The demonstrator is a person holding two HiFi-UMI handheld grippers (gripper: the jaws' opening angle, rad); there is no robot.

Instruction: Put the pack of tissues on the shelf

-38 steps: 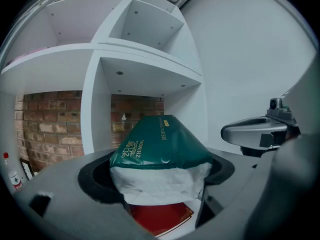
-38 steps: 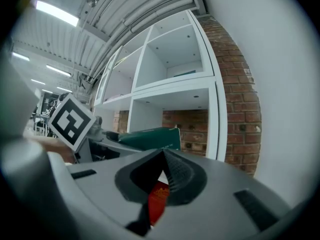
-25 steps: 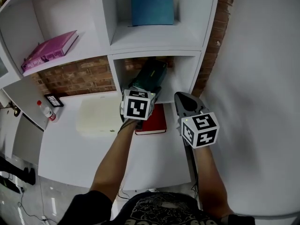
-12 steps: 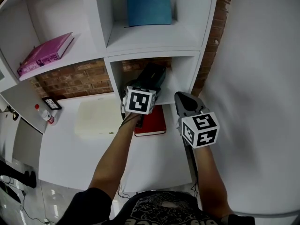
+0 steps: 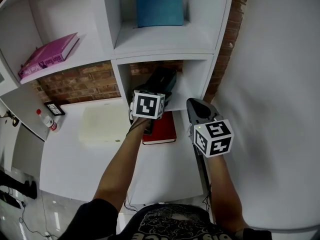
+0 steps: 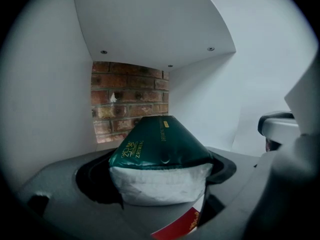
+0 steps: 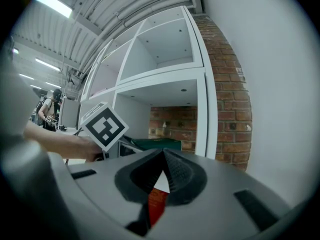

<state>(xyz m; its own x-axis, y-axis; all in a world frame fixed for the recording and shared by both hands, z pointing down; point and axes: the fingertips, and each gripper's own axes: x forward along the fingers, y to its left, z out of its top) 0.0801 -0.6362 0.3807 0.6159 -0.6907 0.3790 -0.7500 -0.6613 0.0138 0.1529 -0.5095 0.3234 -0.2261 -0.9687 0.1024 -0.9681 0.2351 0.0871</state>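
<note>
The dark green pack of tissues point(image 5: 161, 79) lies in the lower cubby of the white shelf point(image 5: 165, 59), its white end facing me in the left gripper view point(image 6: 160, 181). My left gripper point(image 5: 150, 95) reaches into that cubby with the pack between its jaws. The jaws are opening, and dark gaps show on both sides of the pack. My right gripper point(image 5: 193, 103) hangs to the right in front of the shelf, its jaws point(image 7: 162, 156) closed to a point on nothing.
A red book point(image 5: 161, 129) lies on the white table point(image 5: 90, 154) under the left gripper. A blue box point(image 5: 160, 4) stands in the cubby above, and a pink book point(image 5: 49, 54) lies on the left shelf. A small bottle point(image 5: 44, 119) and a dark frame point(image 5: 54, 108) sit far left.
My left gripper has edged forward and up toward the cubby with the pack. The right gripper has stayed where it was.
</note>
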